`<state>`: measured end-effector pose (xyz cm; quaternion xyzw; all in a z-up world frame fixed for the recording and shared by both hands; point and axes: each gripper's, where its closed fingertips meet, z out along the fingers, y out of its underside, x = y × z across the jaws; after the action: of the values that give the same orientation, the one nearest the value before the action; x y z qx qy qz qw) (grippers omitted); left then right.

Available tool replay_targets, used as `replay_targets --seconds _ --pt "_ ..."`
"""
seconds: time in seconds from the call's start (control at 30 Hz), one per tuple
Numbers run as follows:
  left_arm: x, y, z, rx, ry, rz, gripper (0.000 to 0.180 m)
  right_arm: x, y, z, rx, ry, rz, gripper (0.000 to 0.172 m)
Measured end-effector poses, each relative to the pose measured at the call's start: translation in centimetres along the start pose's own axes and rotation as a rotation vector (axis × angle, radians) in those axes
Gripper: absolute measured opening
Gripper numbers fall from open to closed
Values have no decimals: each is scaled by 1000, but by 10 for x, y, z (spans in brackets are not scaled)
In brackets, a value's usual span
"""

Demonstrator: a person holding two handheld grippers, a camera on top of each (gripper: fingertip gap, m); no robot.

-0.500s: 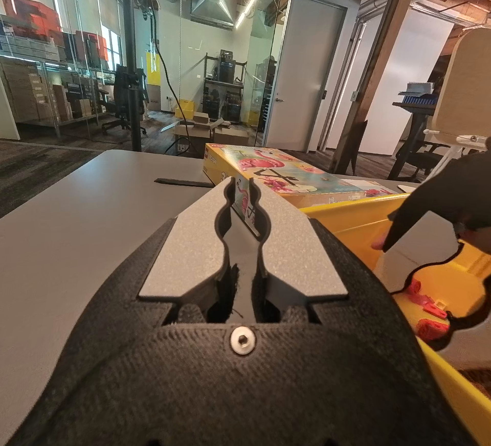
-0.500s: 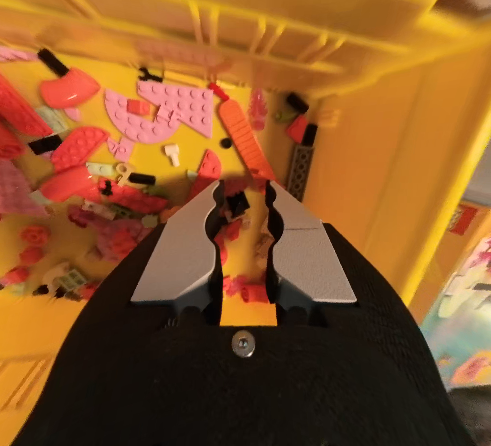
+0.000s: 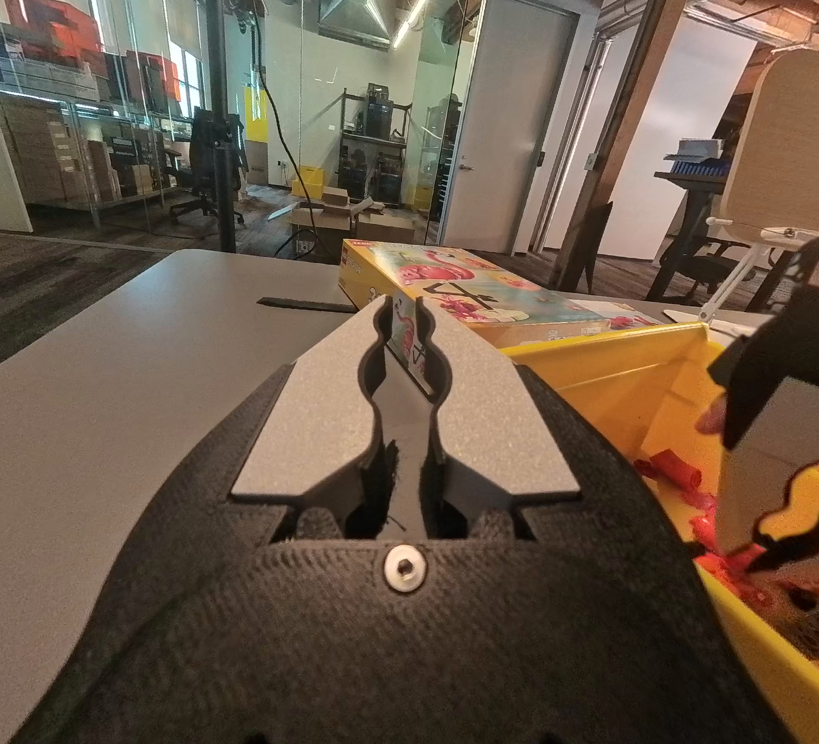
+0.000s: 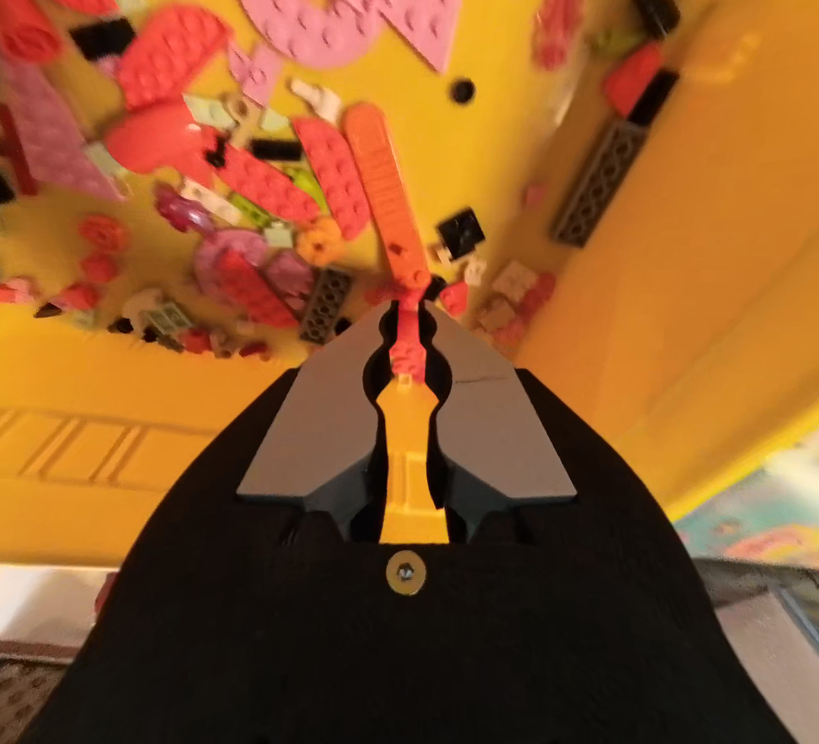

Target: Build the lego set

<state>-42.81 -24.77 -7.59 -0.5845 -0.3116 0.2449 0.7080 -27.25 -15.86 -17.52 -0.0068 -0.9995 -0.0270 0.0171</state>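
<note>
The right gripper [image 4: 408,315], with matt grey wavy-edged fingers on a black textured body, has its jaws drawn nearly together on a small coral-red studded plastic brick piece [image 4: 407,337], the pads pressing its sides; the piece stands lengthwise between the fingertips, above the floor of the glossy yellow plastic bin [image 4: 664,324]. Just beyond the held piece, inside the bin, lies a long flat orange plastic tool with a rounded end [image 4: 381,173], and beside that two coral-red half-round studded plates [image 4: 337,173]. Farther back in the bin rest large pale pink studded plates [image 4: 354,0]; a dark grey beam with a row of round holes [image 4: 598,186] leans at the bin's right wall, and a second like beam [image 4: 325,306] lies near the fingertips on the left. Small black, white and lime bits are scattered among them, much blurred. The left gripper [image 3: 403,306] hovers over the smooth grey bench [image 3: 133,368], left of the bin [image 3: 620,368]; its jaws stand a narrow slit apart with nothing between them. Beyond it, behind the bin, a flat yellow cardboard box printed with pink flamingos [image 3: 465,284] lies on the bench. The right gripper [image 3: 753,545] shows dipping into the bin over red pieces.
</note>
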Motion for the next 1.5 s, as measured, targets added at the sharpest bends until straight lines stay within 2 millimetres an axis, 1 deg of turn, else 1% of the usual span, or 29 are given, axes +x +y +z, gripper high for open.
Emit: replay_targets --seconds 0.1,0.17,0.23,0.3,0.37,0.43,0.5,0.57,0.6,0.63,0.7,0.8,0.9,1.0,1.13,1.3,1.4,1.43,1.47,1.5 --pt "0 0 0 0 1 1 9 17 12 0 -20 89 44 11" --pt "0 0 0 0 1 1 9 26 11 2 4 135 39 11" --pt "0 0 0 0 1 0 9 28 6 4 32 147 25 13" --pt "0 0 0 0 1 1 9 24 -2 4 63 121 12 16" --pt "0 0 0 -1 2 1 9 20 -12 1 112 106 -7 19" --pt "0 0 0 -2 2 1 9 17 -27 -5 181 126 -45 39" --pt "0 0 0 -2 2 1 9 1 -41 -8 242 98 -107 52" --pt "0 0 0 -1 2 1 8 -23 -51 -9 270 11 -137 68" --pt "0 0 0 0 2 1 8 -36 -55 -10 286 -45 -133 80" --pt "0 0 0 0 2 1 8 -47 -59 -10 297 -89 -129 91" --pt "1 0 -1 0 3 4 8 -62 -61 -7 289 -115 -162 101" --pt "2 0 -1 -2 3 9 9 -74 -57 4 240 -65 -238 116" --pt "2 0 -1 -2 4 6 9 -75 -61 11 246 32 -311 130" --pt "3 1 0 -4 7 8 8 -76 -67 11 279 68 -348 128" --pt "3 1 0 -4 7 9 8 -69 -67 10 288 85 -369 120" --pt "4 1 0 -4 8 8 8 -43 -57 9 280 116 -333 115" --pt "4 1 0 -3 8 7 8 -18 -44 5 247 186 -282 114" --pt "4 1 0 -3 8 7 8 -5 -39 3 219 242 -252 107" --pt "4 1 0 -2 8 7 8 10 -33 -3 182 327 -225 95" --pt "4 1 0 -2 8 6 8 20 -29 -9 146 394 -223 93"
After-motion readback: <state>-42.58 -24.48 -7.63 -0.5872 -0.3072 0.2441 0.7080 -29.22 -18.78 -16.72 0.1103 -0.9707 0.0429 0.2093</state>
